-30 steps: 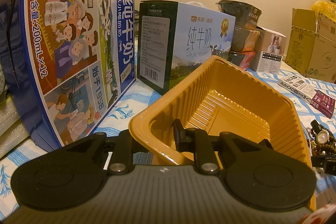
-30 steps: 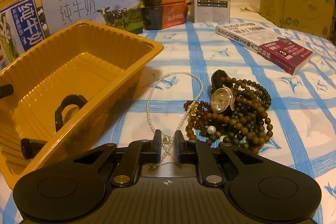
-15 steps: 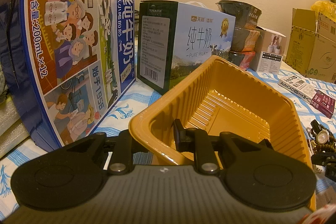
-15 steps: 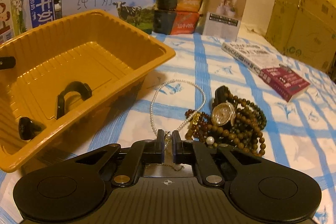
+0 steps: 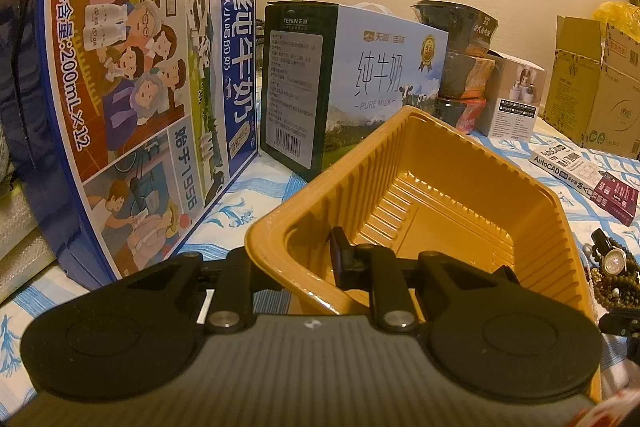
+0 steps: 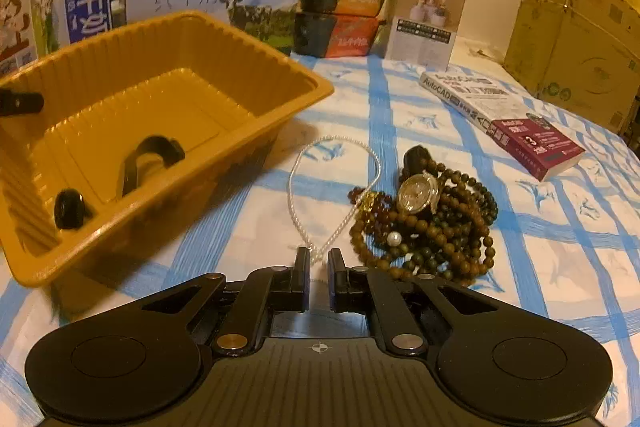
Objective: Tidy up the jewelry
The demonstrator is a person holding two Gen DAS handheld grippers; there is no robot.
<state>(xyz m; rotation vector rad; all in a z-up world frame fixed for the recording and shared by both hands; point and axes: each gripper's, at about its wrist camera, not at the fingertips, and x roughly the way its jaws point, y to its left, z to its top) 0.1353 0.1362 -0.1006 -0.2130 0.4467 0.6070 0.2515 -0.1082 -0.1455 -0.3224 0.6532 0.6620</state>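
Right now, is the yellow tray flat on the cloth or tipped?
Tipped. The yellow tray has its near-left rim raised by the left gripper, with shadow beneath its base in the right wrist view.

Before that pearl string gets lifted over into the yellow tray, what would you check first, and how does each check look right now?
1. Right gripper pinched on the pearl necklace: ok, the near end sits between the closed pads.
2. Left gripper steadying the yellow tray: ok, clamped on its near wall.
3. Room in the tray: ok, only a black strap lies inside.
4. Necklace free of the bead pile: cannot tell, they lie close.
5. Watch undisturbed: ok, resting on the beads.
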